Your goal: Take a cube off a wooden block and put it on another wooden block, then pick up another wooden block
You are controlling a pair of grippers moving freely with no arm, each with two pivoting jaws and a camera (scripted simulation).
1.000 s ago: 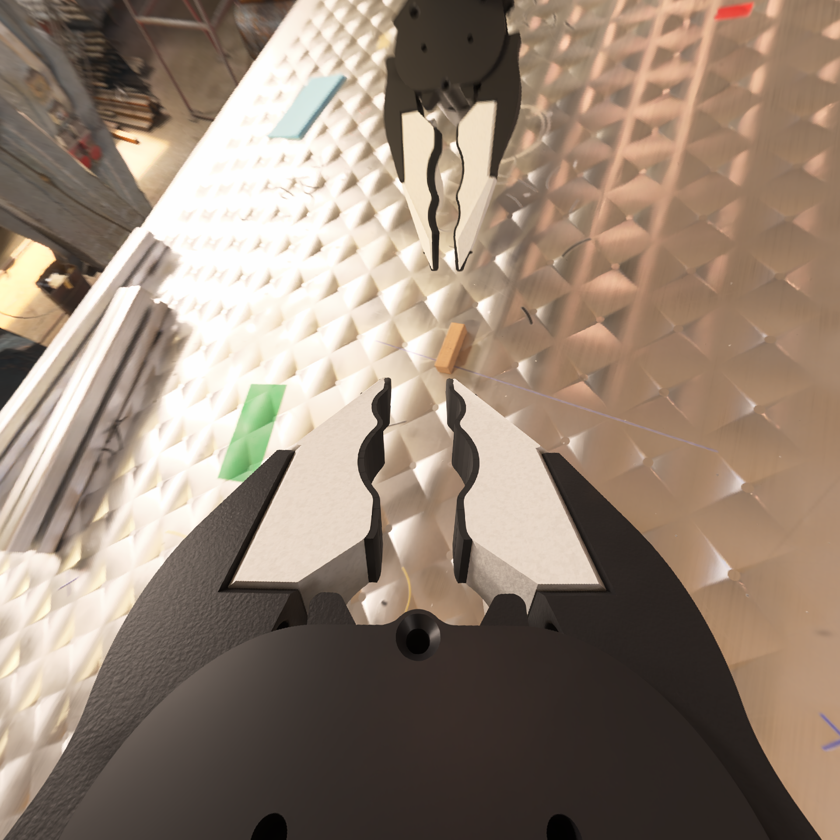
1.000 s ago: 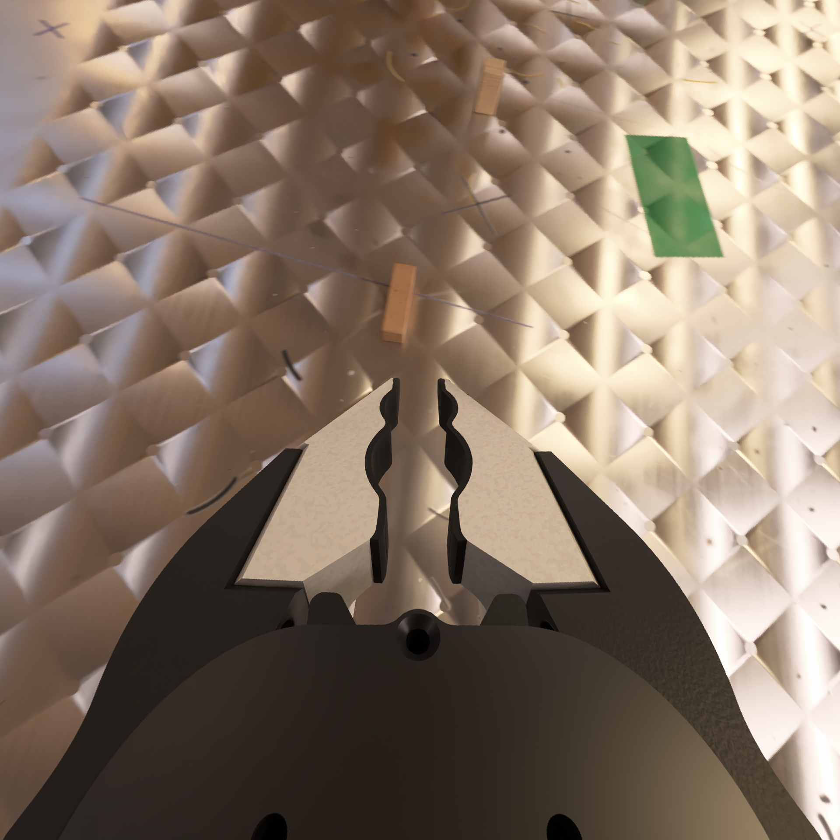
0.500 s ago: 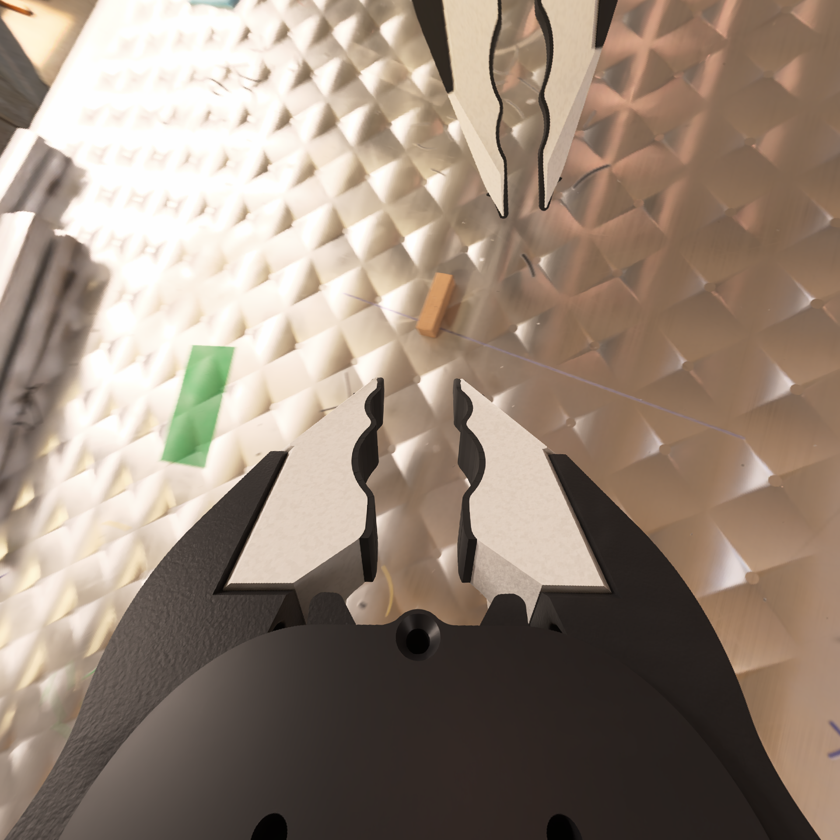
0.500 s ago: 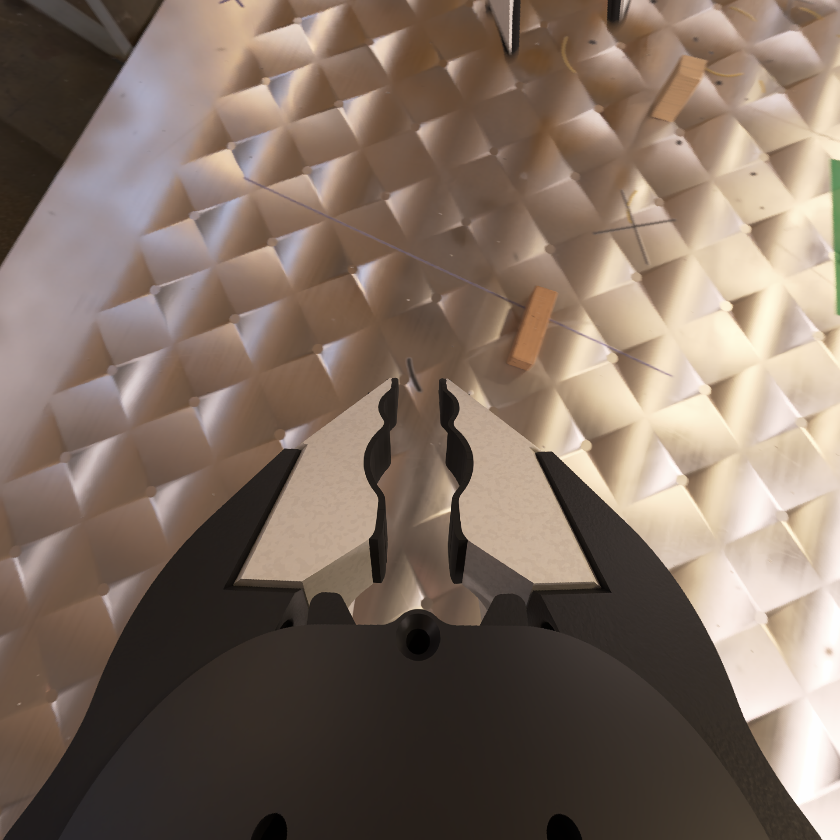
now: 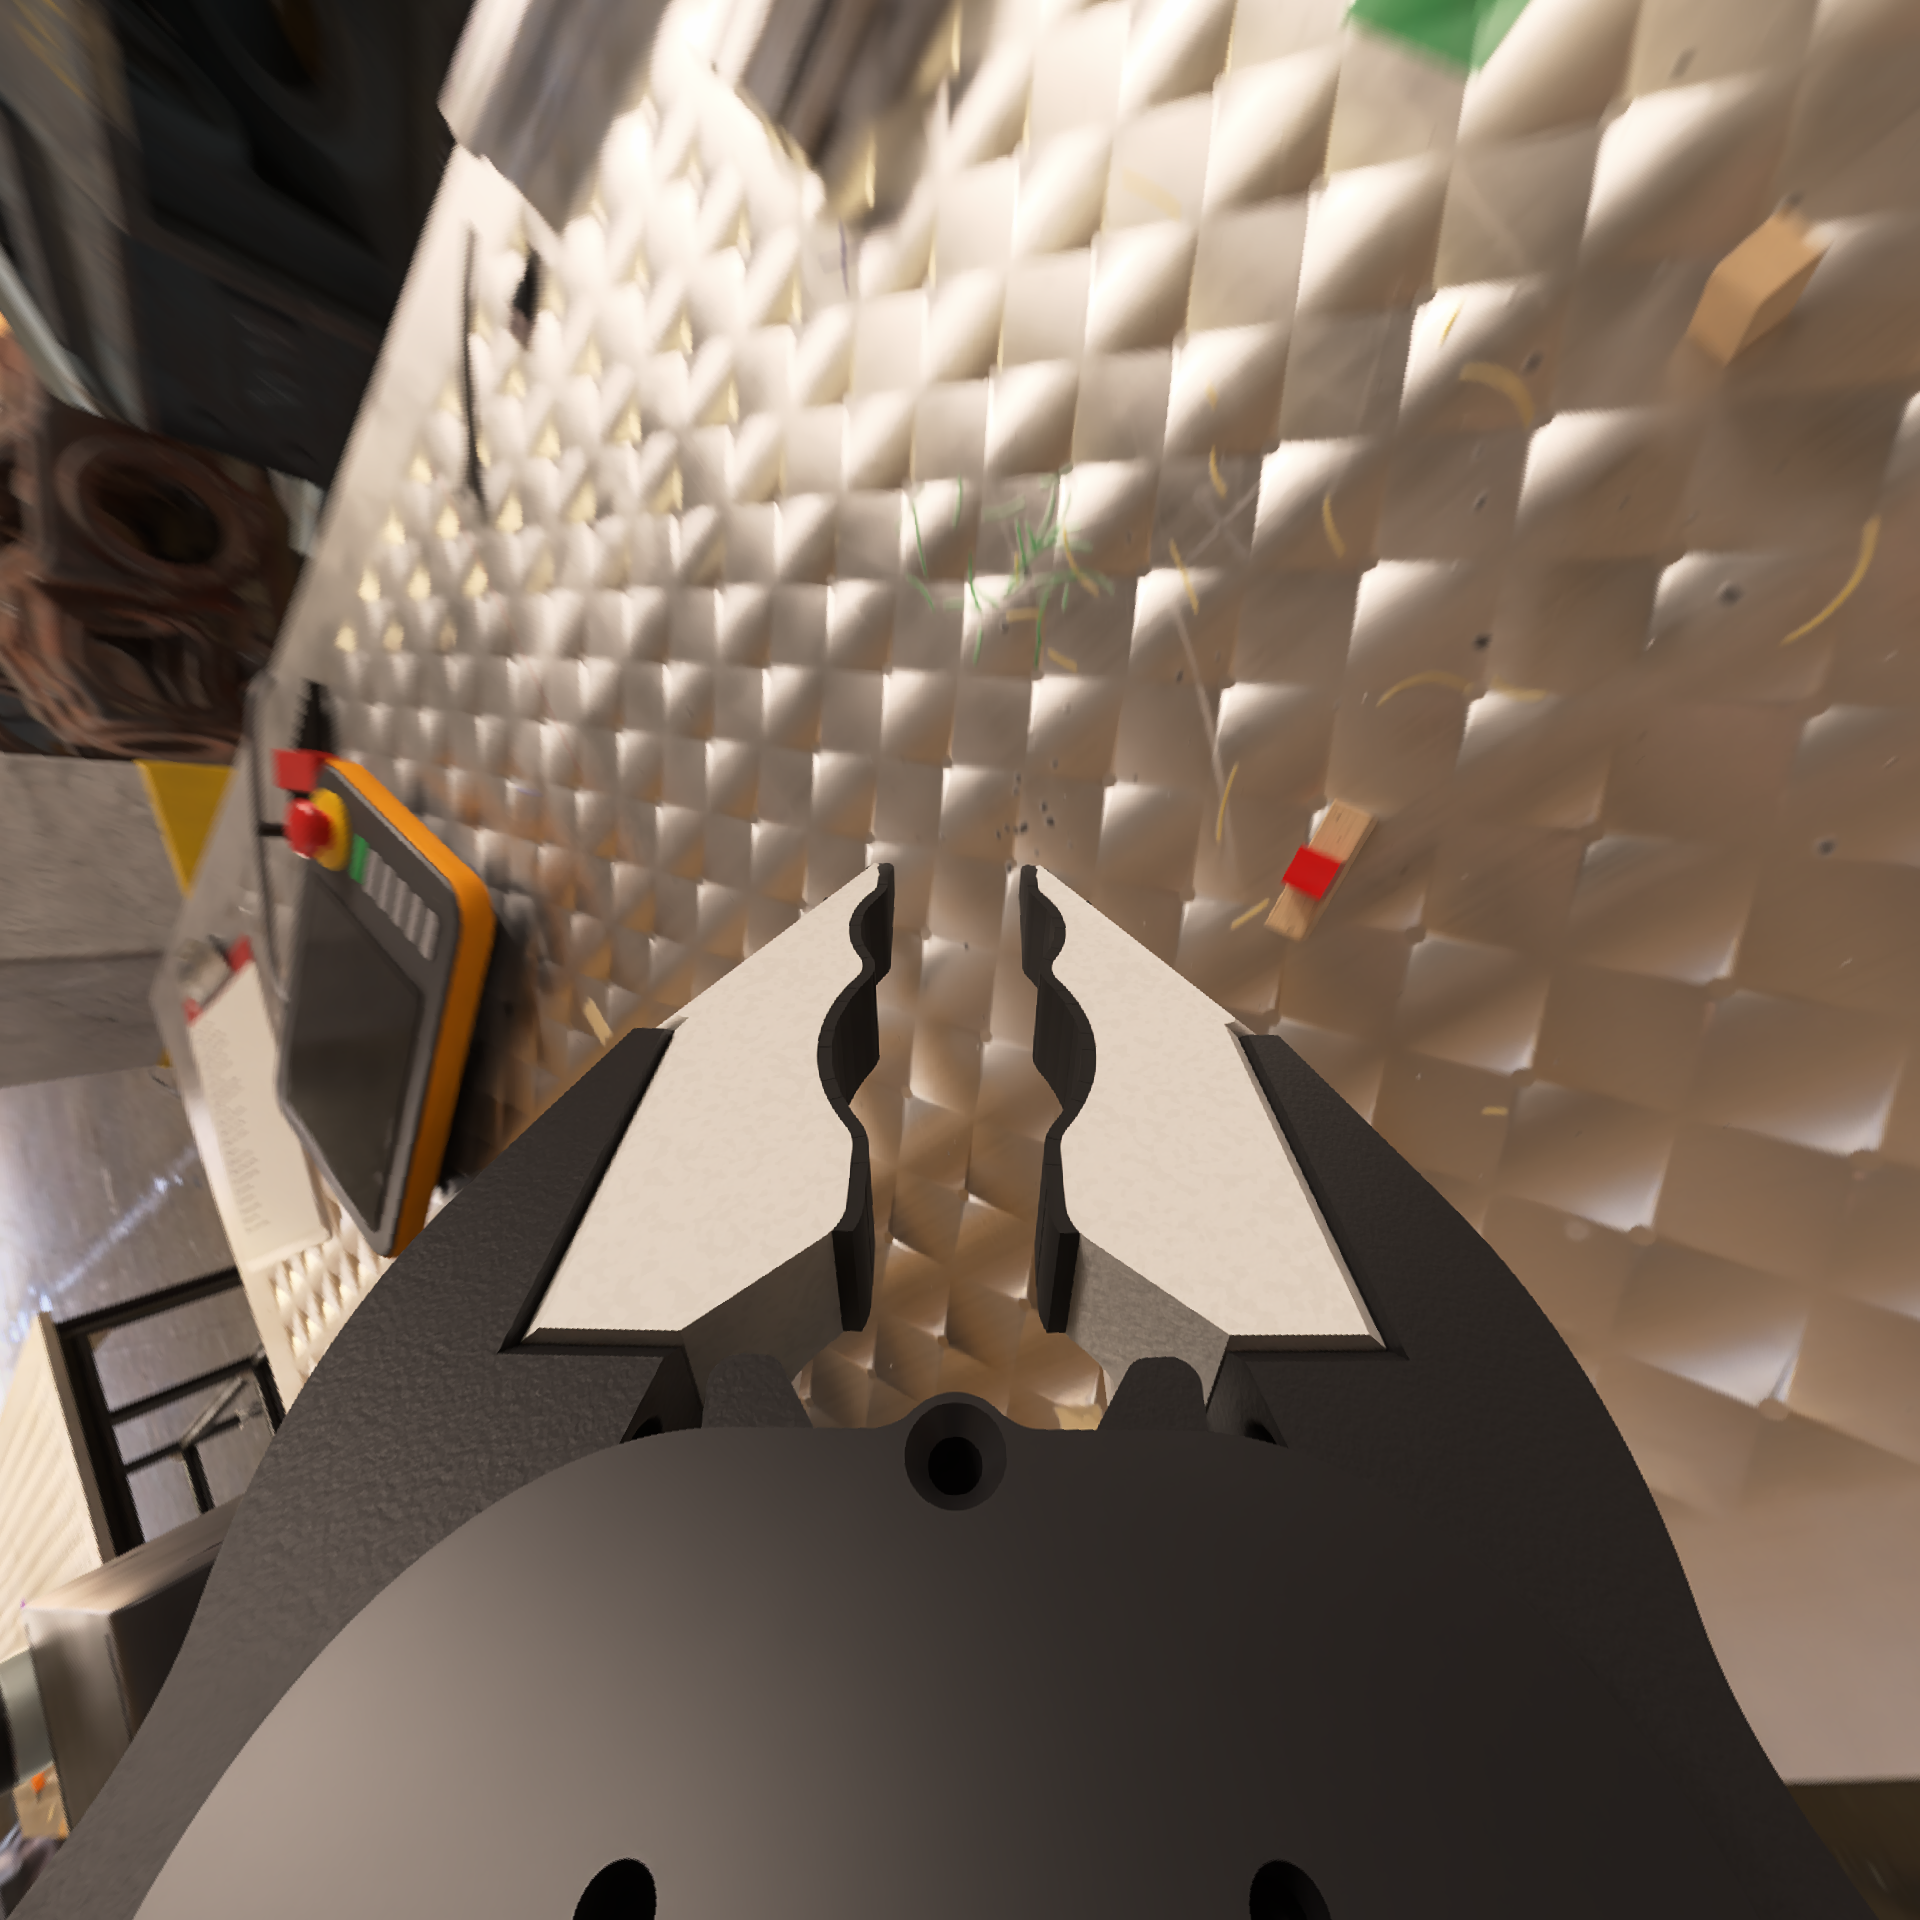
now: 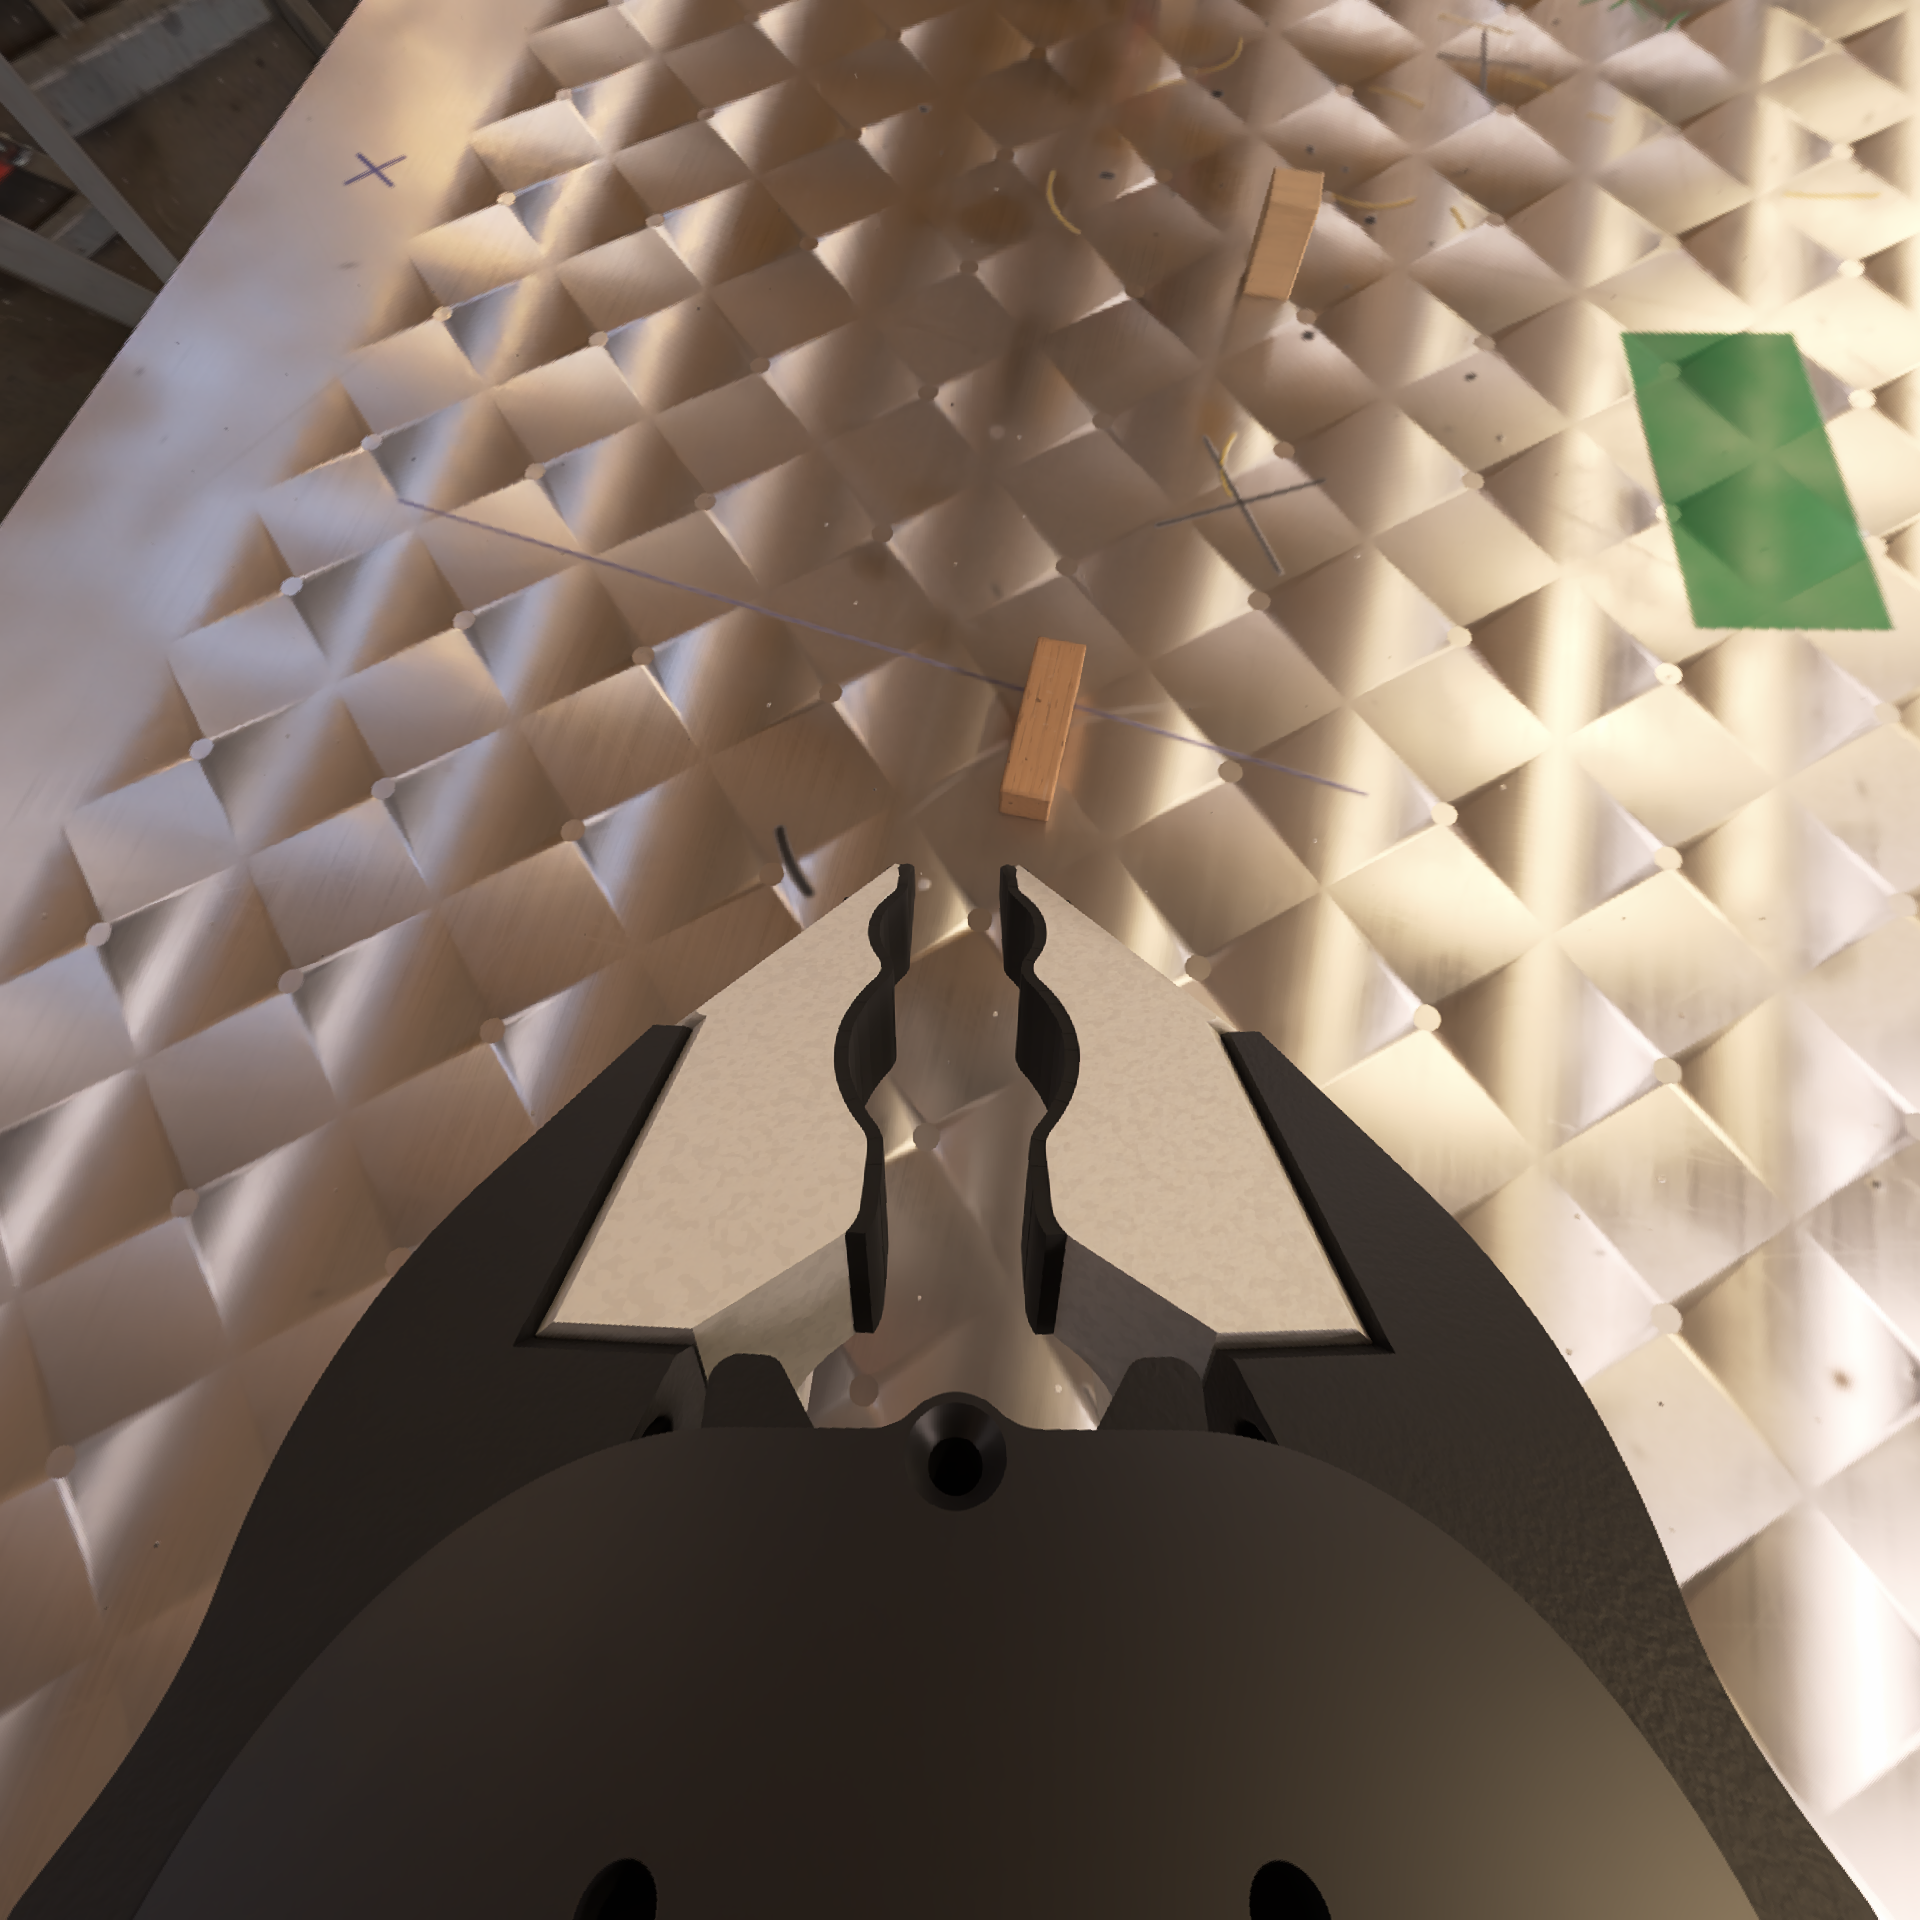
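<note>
A small red cube [image 5: 1307,871] sits on a short pale wooden block [image 5: 1322,875] lying on the embossed diamond-patterned metal table [image 5: 727,623], right of centre in the left wrist view and well to the right of the left gripper [image 5: 954,878], whose jaws stand apart with nothing between them. A second, blurred wooden block [image 5: 1756,286] lies in the upper right of that frame, a green patch [image 5: 1429,26] at the top edge, and an orange-framed handheld control pendant with a red button [image 5: 374,1029] at the left edge of the table. In the right wrist view a bare light-wood rectangular block [image 6: 1044,727] lies just above and slightly right of the tips of the right gripper [image 6: 957,878], not between them; its jaws are parted and empty. Another wooden block [image 6: 1283,247] lies farther up, and a flat green rectangle [image 6: 1756,488] at the right
</note>
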